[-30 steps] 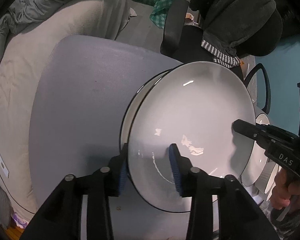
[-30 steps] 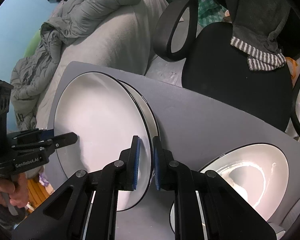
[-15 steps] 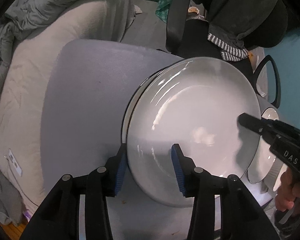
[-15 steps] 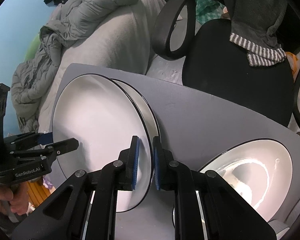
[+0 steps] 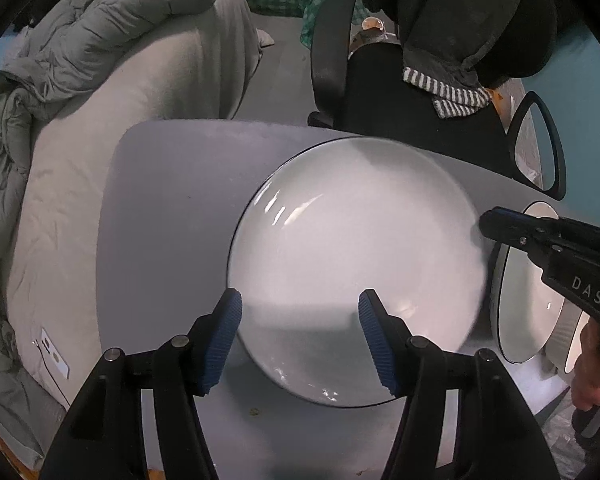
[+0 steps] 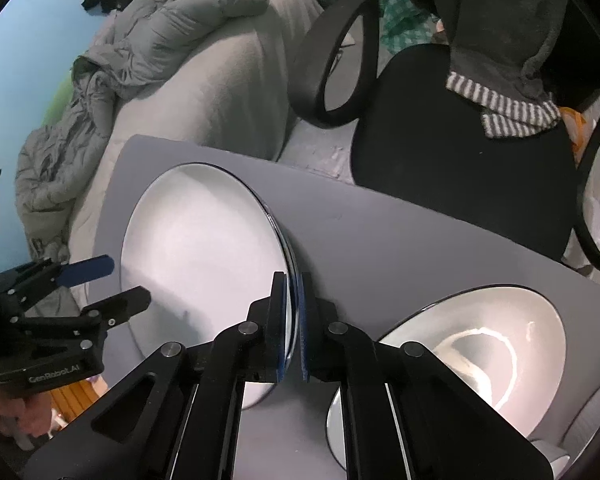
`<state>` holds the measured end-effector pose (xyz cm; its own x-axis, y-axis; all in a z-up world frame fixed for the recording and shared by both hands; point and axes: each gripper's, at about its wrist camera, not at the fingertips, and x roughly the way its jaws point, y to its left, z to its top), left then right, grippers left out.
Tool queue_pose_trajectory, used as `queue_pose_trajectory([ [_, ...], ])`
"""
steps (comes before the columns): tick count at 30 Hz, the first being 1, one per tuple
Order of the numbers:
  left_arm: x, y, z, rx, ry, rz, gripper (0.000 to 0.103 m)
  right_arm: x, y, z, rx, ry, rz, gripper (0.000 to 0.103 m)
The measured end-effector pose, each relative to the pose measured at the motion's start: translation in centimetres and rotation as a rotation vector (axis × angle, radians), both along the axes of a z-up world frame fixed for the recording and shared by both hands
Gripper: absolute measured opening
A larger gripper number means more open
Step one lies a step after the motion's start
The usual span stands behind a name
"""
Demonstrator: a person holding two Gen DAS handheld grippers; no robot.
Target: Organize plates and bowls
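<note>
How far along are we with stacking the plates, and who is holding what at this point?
Done: the top plate lies on the plate under it, of which only a rim sliver shows. In hand: the right gripper pinches that stack's rim; the left gripper has just been opening and stands clear of the plate's edge. Left: the bowl beside it on the table sits unsorted.

Dim fisheye views; plate [image 5: 356, 264] blurred, glaring.

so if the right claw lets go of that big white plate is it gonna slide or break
Probably stiff and breakable: the plate looks like glazed ceramic. Its glossy rim may slip between the right claw pads. It seems to sit on another plate, so it could skate sideways.
</note>
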<state>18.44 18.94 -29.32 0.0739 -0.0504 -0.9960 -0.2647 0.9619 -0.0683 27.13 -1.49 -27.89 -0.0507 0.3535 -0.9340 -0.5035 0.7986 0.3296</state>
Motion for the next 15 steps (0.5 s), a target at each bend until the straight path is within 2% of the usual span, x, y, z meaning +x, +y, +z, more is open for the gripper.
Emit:
queue_pose_trajectory([
  [3, -0.2, -0.1, 0.3, -0.005, -0.013, 0.010, 0.064, -0.1, -0.2, 0.6, -0.036, -0.049, 0.001, 0.028],
  [8, -0.9, -0.4, 1.5, -0.034, -0.044, 0.025, 0.066, -0.4, -1.5, 2.0, -0.034, -0.079, -0.029, 0.038],
  [10, -1.4, -0.9, 2.4, -0.050, -0.073, 0.029, 0.072, -0.7, -2.3, 2.8, -0.024, -0.093, -0.042, 0.057],
  [13, -2.2, -1.7, 3.5, -0.074, -0.100, 0.031, 0.075, -1.5, -3.3, 4.0, -0.016, -0.115, -0.057, 0.066],
  [15, -2.8, -2.4, 4.0, -0.087, -0.106, 0.028, 0.075, -2.0, -4.3, 4.7, -0.023, -0.121, -0.067, 0.066],
])
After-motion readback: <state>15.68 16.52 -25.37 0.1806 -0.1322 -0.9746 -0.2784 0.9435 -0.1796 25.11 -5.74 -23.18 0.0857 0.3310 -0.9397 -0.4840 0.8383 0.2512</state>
